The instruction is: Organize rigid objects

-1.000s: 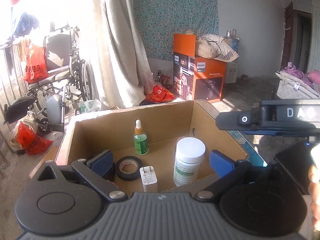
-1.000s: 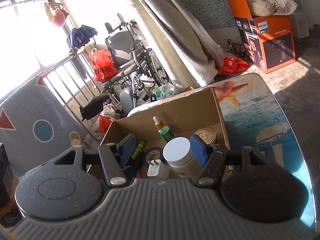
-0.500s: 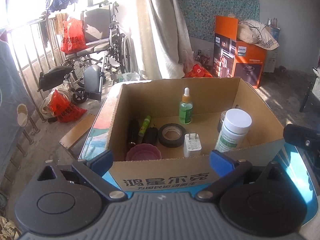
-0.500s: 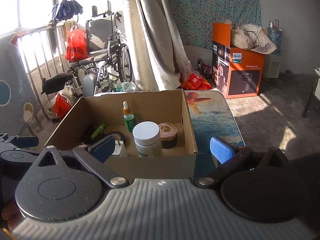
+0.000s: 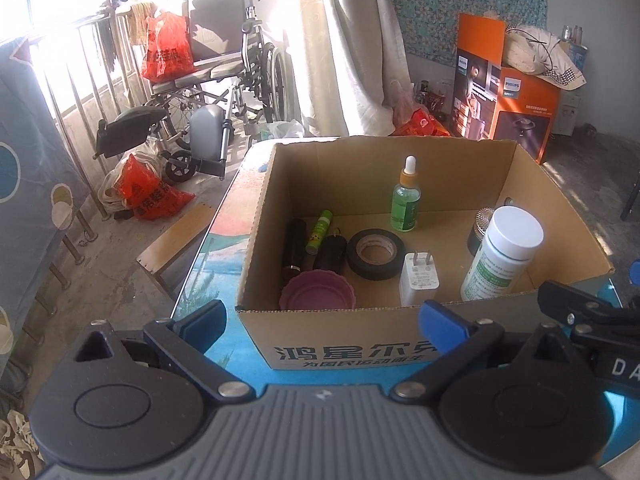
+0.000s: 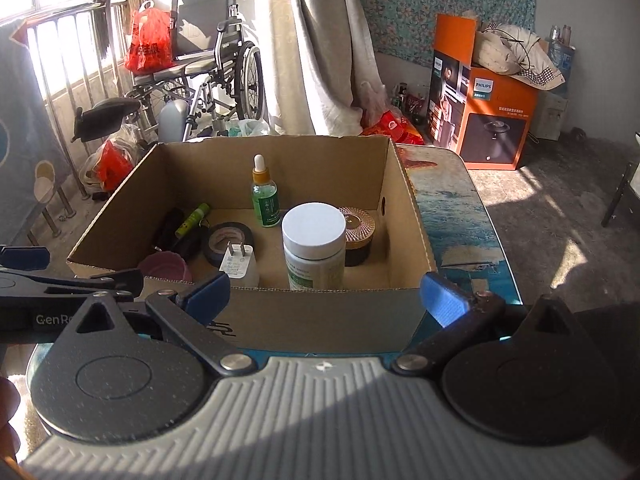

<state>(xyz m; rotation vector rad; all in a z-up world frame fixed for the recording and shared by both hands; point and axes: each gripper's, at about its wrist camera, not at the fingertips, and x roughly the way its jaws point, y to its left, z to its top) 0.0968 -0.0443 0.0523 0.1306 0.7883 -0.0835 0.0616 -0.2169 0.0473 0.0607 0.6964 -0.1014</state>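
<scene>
An open cardboard box (image 5: pixel 568 240) (image 6: pixel 416 236) stands on a blue printed table (image 6: pixel 460 224). Inside are a white-capped pill bottle (image 5: pixel 500 256) (image 6: pixel 314 252), a green dropper bottle (image 5: pixel 406 200) (image 6: pixel 265 196), a black tape roll (image 5: pixel 376 254) (image 6: pixel 228 240), a white charger plug (image 5: pixel 420 284) (image 6: pixel 239 264), a pink lid (image 5: pixel 318 294), a green tube (image 5: pixel 319 226), dark cylinders and a copper-lidded jar (image 6: pixel 357 232). My left gripper (image 5: pixel 324 330) is open and empty in front of the box. My right gripper (image 6: pixel 326 296) is open and empty at the box's near wall.
A wheelchair (image 6: pixel 208 68), red bags (image 5: pixel 152 196) and a railing stand at the left. An orange Philips box (image 6: pixel 480 116) stands at the back right by a curtain (image 6: pixel 320 40). A wooden board (image 5: pixel 176 240) lies left of the table.
Both grippers have pulled back from over the box to its near side. Both stayed open and empty. The box's contents have not moved.
</scene>
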